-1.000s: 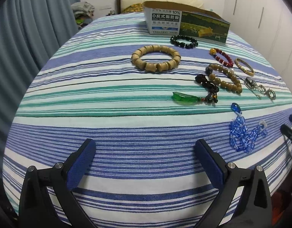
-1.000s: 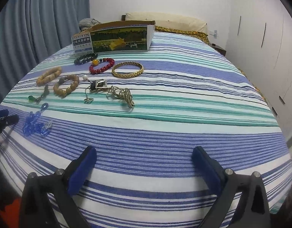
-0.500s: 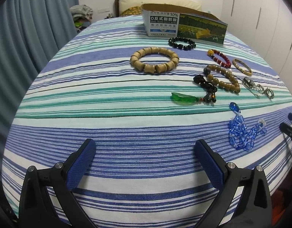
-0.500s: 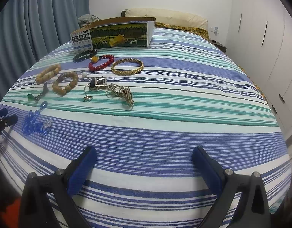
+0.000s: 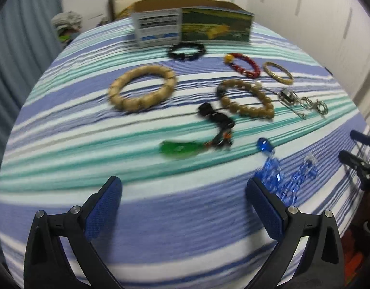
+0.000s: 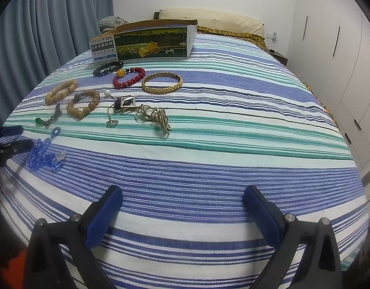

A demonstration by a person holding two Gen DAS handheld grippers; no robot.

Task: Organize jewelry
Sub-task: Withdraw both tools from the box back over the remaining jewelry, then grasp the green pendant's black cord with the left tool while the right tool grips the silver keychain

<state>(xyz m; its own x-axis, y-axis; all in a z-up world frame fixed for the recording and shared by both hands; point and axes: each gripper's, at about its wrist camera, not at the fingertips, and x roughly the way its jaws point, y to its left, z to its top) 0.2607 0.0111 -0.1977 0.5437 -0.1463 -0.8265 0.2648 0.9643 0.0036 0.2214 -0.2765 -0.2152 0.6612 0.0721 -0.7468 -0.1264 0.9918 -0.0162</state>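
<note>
Left wrist view blurred: left gripper (image 5: pixel 183 201) jaws spread, empty, near blue bead strand (image 5: pixel 284 177). Right gripper (image 6: pixel 182 206) released over striped bedspread (image 6: pixel 233 144); bracelets lie before cardboard box (image 6: pixel 149 41).

bed with blue, green and white striped cover (image 6: pixel 233 144) | far: open printed cardboard box (image 6: pixel 151 42) | left: beaded bracelets (image 6: pixel 85 103), gold bangle (image 6: pixel 162 83), blue crystal chain (image 6: pixel 44 154)

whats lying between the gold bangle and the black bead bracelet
The red bead bracelet lies between the gold bangle and the black bead bracelet, clearest in the right wrist view.
</note>
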